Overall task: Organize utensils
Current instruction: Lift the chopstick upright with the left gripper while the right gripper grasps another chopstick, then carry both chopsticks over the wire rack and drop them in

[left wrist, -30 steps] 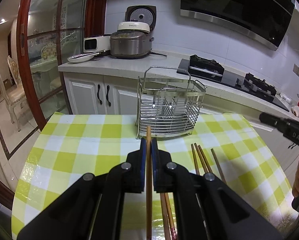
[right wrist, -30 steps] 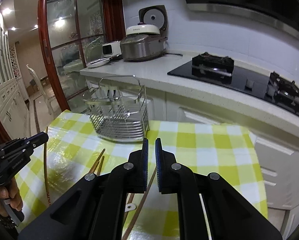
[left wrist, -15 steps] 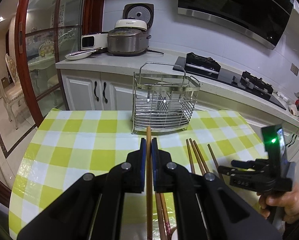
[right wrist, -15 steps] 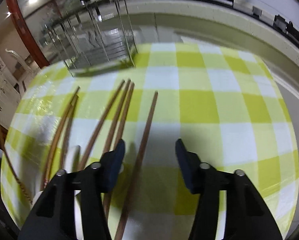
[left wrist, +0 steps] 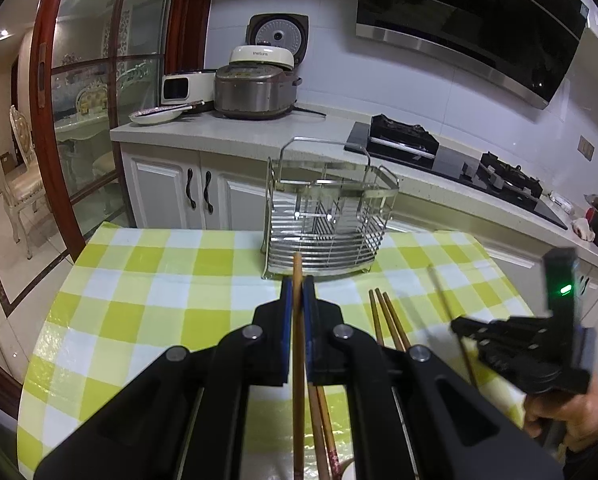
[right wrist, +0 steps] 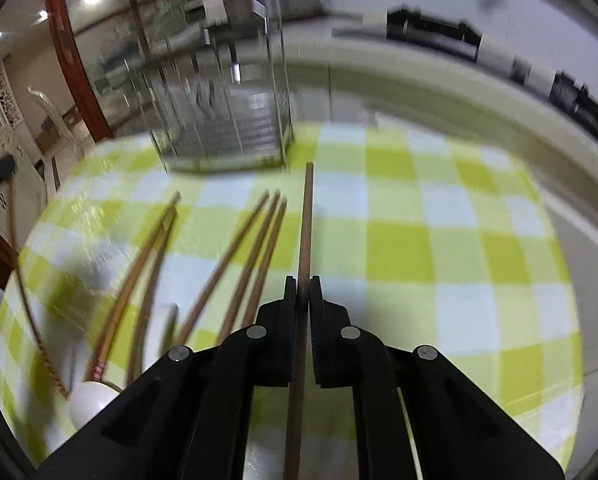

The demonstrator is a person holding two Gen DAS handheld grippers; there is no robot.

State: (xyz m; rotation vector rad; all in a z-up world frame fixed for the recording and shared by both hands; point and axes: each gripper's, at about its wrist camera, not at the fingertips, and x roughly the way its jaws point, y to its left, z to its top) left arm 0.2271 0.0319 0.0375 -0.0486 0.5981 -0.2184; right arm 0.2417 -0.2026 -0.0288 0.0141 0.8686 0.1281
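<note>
My left tongs [left wrist: 297, 294] pinch one chopstick [left wrist: 297, 320], its tip toward the wire rack [left wrist: 327, 220]. My right tongs [right wrist: 303, 292] grip another chopstick [right wrist: 306, 220], also aimed at the rack.

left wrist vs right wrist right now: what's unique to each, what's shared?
Left wrist only: the left gripper shut on one chopstick, the rice cooker on the counter, the range hood, and the right gripper seen from outside in a hand.

Right wrist only: the right gripper shut on its own chopstick, and a white spoon at lower left.

Both: the wire utensil rack, the checked tablecloth, loose chopsticks on it.
</note>
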